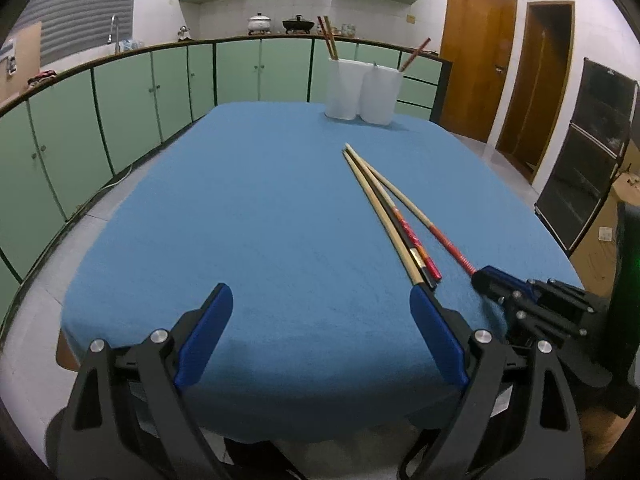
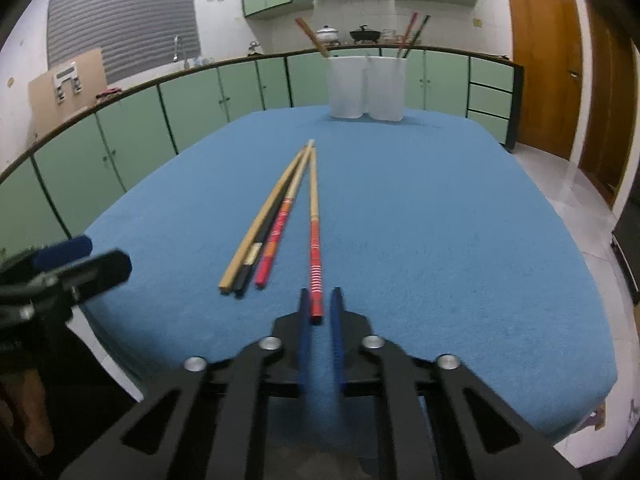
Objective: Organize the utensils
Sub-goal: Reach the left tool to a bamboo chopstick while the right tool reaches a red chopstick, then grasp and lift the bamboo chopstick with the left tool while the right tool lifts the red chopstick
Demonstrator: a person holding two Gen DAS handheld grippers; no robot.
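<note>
Lying loose: four chopsticks (image 2: 276, 220), two cups (image 2: 366, 88)

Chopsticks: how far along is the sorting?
Done: a few chopsticks already stand in the two white cups at the table's far end. In hand: the right gripper is shut on the red-handled chopstick, which lies on the blue cloth. Left: three chopsticks lie bunched beside it, untouched; the left gripper is open and empty.

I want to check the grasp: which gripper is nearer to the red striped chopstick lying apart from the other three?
Right. The right gripper has its jaws closed around the near end of the red striped chopstick. The left gripper stands open, off to its left side, holding nothing.
</note>
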